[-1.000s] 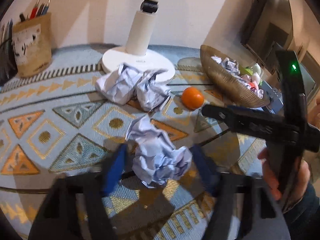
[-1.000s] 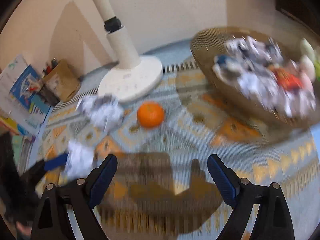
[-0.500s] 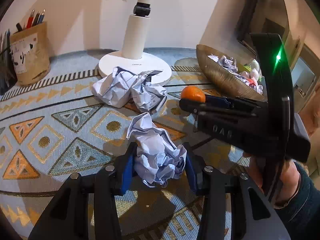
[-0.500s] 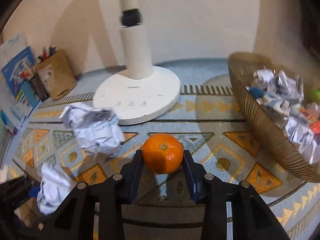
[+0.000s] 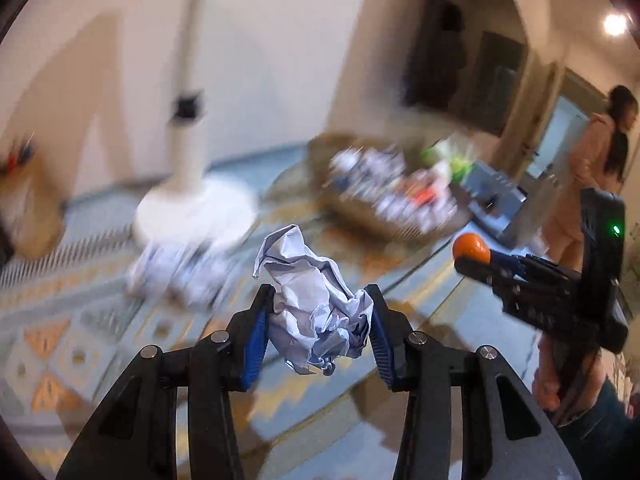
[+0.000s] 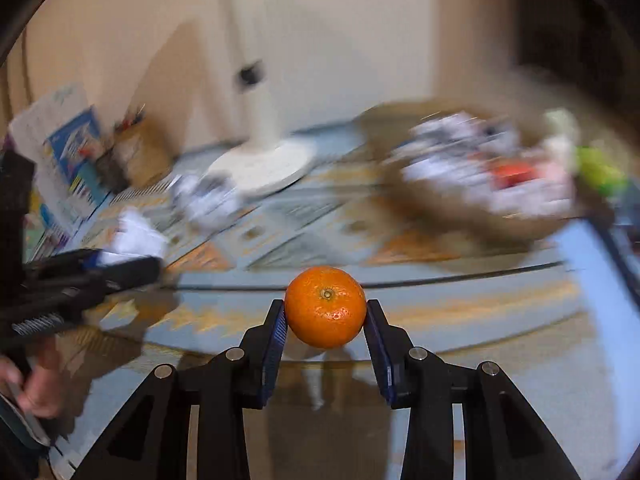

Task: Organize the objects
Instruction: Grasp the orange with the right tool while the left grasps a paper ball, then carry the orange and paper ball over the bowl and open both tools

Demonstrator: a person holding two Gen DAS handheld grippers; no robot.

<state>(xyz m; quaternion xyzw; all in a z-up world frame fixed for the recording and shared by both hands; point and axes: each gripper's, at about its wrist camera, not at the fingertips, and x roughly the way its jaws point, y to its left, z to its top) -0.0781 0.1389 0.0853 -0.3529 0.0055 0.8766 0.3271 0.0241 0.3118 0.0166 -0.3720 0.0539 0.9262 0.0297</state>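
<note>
My left gripper (image 5: 318,322) is shut on a crumpled ball of white paper (image 5: 310,300), held up above the patterned tablecloth (image 5: 80,320). An orange (image 6: 325,306) sits squeezed between the blue pads of my right gripper (image 6: 325,320), lifted off the table. In the left wrist view the right gripper (image 5: 476,260) shows at the right with the orange (image 5: 471,246) at its tip. In the right wrist view the left gripper (image 6: 124,264) shows at the left with its paper ball (image 6: 136,236). A brown woven basket (image 6: 472,224) of crumpled paper and small items stands at the back right.
A white lamp base (image 5: 196,216) stands at the back centre, with another crumpled paper (image 5: 180,268) in front of it. A brown pen holder (image 6: 140,152) and booklets (image 6: 68,168) are at the back left. A person (image 5: 596,152) stands beyond the table at the right.
Both grippers closed on their objects and lifted them off the table: the left with the paper ball, the right with the orange. The views now tilt and blur from motion.
</note>
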